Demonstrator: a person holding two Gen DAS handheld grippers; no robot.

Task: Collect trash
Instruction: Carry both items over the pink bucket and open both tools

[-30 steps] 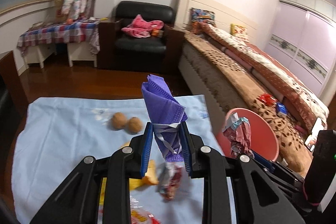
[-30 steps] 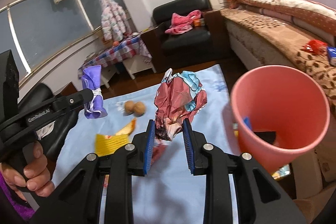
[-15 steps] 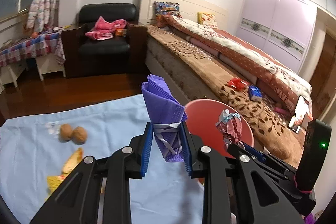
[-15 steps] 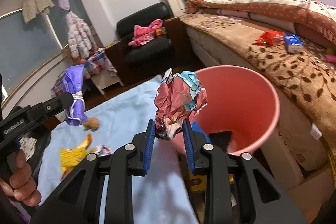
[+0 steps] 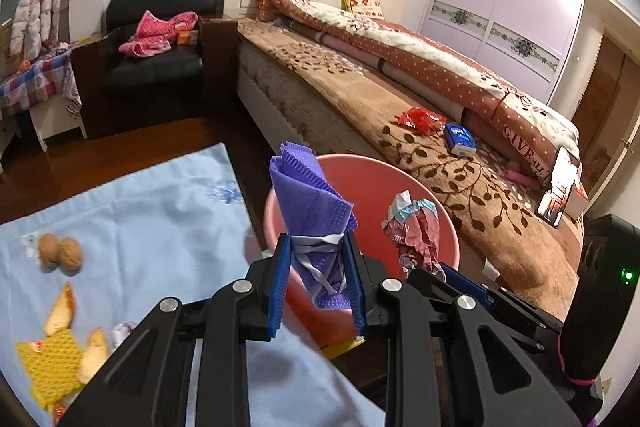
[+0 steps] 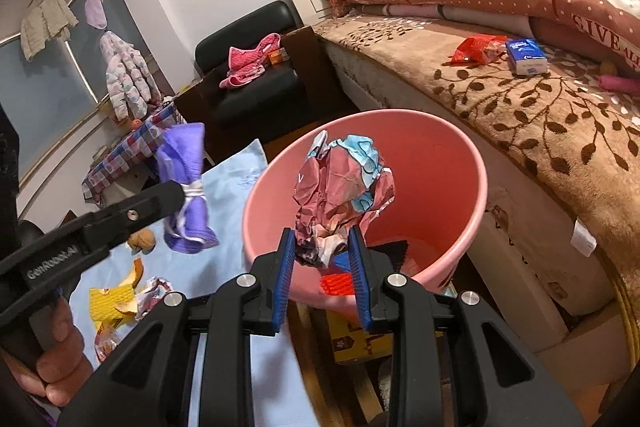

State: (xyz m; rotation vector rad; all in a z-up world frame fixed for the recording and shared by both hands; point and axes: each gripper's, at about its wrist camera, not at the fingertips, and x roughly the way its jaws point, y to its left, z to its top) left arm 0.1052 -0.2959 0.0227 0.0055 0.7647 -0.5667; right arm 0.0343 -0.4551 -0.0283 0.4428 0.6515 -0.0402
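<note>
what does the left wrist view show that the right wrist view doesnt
Only the left wrist view shows the phone propped at the bed's far edge, the brown door, and both walnuts in the open.

Only the right wrist view shows inside the pink bin, where a red piece and a dark piece lie, plus the window and the hand holding the left claw.

Both show the purple mask, the crumpled wrapper, the blue cloth, the yellow wrapper, the bed and the armchair.
</note>
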